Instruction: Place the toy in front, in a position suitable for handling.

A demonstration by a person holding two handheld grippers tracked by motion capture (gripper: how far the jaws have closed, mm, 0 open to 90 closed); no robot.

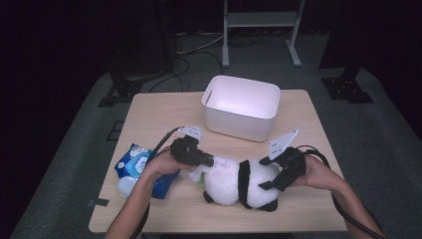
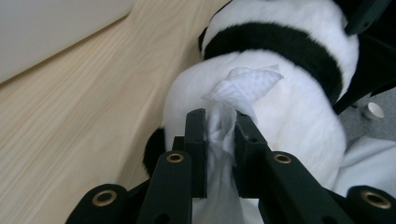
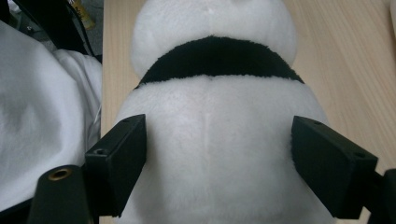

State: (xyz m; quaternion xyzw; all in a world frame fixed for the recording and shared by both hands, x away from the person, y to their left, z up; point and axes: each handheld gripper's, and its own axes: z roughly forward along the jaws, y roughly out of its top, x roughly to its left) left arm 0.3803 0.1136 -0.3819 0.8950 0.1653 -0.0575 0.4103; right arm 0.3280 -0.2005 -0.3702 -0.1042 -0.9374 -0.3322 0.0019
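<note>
On the near half of the wooden table, item one: a black-and-white plush panda, lying on its side between my two hands, close to the front edge. White body, a black band round the middle, black paws at the underside.

Item two: my left gripper, at the panda's left end. Its jaws are pinched together on a crumpled white wet wipe; the wipe bunches out past the tips and lies against the white fur just short of the black band.

Item three: my right gripper, at the panda's right end. Its jaws stand spread wide, one on each flank of the plush body, with the fur bulging between them. In the right gripper view both pads sit against the fur, so I count this as a wide grip on the toy.

Item four: a blue pack of wet wipes, lying flat near the table's left edge, just beside my left hand.

Item five: a white rectangular bin, open-topped, standing at the far middle of the table, apart from the panda.
</note>
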